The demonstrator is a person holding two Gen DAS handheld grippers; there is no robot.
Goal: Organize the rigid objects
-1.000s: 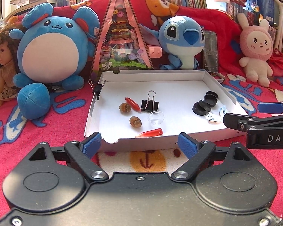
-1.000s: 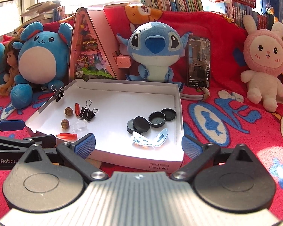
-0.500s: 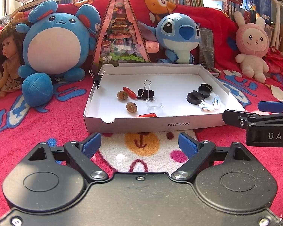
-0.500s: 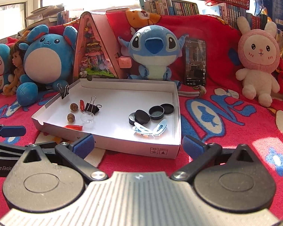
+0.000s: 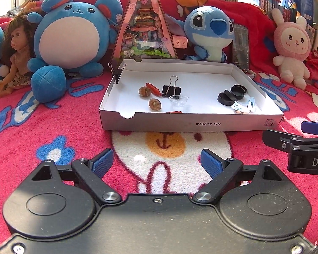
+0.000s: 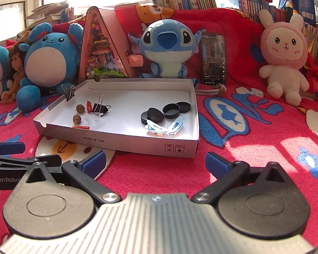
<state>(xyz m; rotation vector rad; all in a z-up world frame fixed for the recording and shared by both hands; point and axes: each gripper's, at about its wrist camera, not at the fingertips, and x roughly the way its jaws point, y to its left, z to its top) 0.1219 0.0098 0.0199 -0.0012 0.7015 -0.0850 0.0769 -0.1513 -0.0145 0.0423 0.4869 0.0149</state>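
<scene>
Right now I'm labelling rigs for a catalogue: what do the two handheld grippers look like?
Both are black, with two round discs behind scissor-like linkages and silver pivot screws, and fingers tipped with ridged blue pads. The left gripper has a plain black deck and white "GenRobo" lettering on its side; the right gripper has a ribbed silver-grey deck and side lettering "DA".

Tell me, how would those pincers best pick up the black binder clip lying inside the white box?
Probably by the black body of the binder clip, from above: its flat sides suit two pads, while the wire handles are thin. Red piece and clear dish crowd the sides.
</scene>
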